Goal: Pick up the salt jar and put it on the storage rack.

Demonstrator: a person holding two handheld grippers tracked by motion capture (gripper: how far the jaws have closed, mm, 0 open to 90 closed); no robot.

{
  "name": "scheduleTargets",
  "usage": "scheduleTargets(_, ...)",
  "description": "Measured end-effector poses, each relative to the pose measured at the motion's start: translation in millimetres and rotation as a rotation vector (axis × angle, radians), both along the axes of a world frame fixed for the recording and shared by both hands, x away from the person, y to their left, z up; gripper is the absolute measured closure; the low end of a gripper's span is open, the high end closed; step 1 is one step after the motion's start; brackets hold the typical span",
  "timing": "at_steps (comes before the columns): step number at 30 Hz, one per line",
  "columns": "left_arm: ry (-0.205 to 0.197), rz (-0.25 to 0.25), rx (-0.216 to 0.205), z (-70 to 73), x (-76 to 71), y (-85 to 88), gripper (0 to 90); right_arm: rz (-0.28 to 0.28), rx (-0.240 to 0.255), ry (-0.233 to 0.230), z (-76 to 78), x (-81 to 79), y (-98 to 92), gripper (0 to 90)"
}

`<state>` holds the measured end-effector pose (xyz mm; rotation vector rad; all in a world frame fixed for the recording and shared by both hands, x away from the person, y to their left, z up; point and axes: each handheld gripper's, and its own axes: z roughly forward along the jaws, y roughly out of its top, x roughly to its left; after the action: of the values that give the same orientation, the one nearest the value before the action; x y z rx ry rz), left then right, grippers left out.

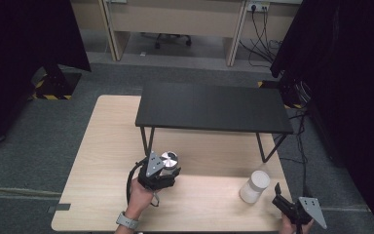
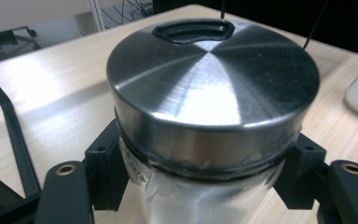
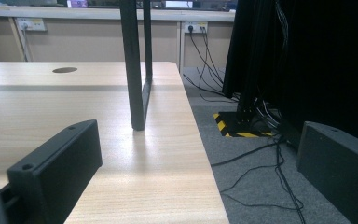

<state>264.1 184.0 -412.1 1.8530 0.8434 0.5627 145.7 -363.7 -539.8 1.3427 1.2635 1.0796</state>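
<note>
The left gripper (image 1: 168,171) squeezes a shiny metal can (image 2: 213,102) that stands straight up, lid on top, over the wooden table (image 1: 102,161). The black shelf (image 1: 214,107) is right behind it, a white jar (image 1: 254,185) off to its side. The right gripper (image 1: 278,197) is wide open, holding nothing.

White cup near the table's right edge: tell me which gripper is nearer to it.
Right. The right gripper sits just beside the white cup, jaws open; the left gripper is farther left, shut on the steel jar.

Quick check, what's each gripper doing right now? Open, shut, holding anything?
Left gripper: shut on the steel-lidded jar, gripping just under the lid.
Right gripper: open, holding nothing, at the table's edge.
</note>
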Motion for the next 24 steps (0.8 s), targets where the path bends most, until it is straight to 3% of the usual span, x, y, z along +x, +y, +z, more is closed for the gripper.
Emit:
scheduleTargets(11, -0.034, 0.026, -0.024, 36.3, -6.7, 3.6, 31.4, 0.004, 0.006, 0.0, 0.2, -0.1, -1.1, 0.3)
scheduleTargets(20, -0.069, 0.041, -0.035, 62.0, -9.8, 1.5, 31.3, -0.021, 0.008, 0.038, 5.6, 4.4, 3.9, 0.4)
scheduleTargets(24, -0.089, 0.063, -0.047, 80.3, -10.0, -0.4, 31.3, -0.04, 0.017, 0.055, 8.3, 6.9, 6.3, 0.4)
